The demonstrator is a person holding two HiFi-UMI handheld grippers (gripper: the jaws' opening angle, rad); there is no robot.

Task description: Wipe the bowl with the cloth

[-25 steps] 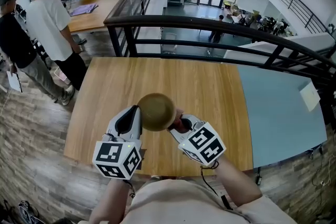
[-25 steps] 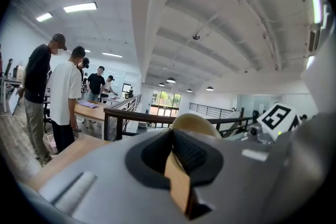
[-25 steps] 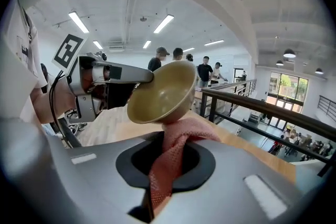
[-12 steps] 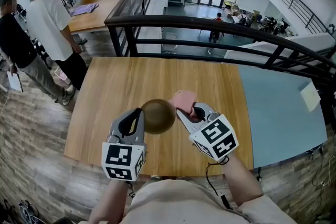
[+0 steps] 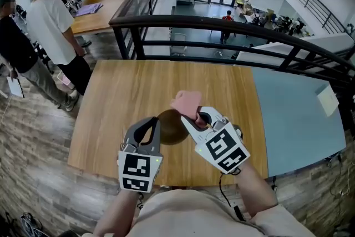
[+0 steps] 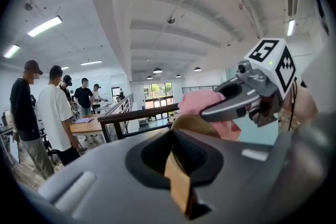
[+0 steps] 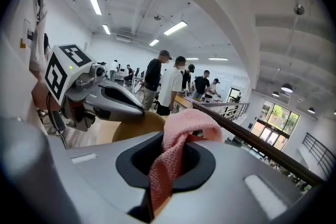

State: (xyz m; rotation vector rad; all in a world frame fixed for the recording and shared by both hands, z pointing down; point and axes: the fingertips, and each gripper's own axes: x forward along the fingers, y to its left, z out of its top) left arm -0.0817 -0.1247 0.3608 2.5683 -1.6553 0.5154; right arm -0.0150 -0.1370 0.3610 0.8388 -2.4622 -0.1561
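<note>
- Over the light brown wooden table (image 5: 111, 91), the round brown bowl (image 5: 171, 127) is held up in the air, close to the person's body.
- The left gripper (image 5: 156, 121) is clamped tight on the bowl's thin edge. Only a small bit of the rim sits between its jaws.
- The right gripper (image 5: 188, 118) is squeezed tight on the soft pink knitted cloth (image 5: 187, 102). The cloth bunches up past its jaws, just by the bowl's far edge. I cannot tell if it touches the bowl.
- The bowl could slip. It is held by one small spot, so a hard push from the cloth may twist it or pull it loose. Then it would likely drop onto the table.
- The cloth could slide out. A thin fold is all that is pinched, and rubbing may tug it free.
- The two tools are very near each other. A big wipe could make them bump and knock the bowl.
- A soft, slow rub looks safest.
</note>
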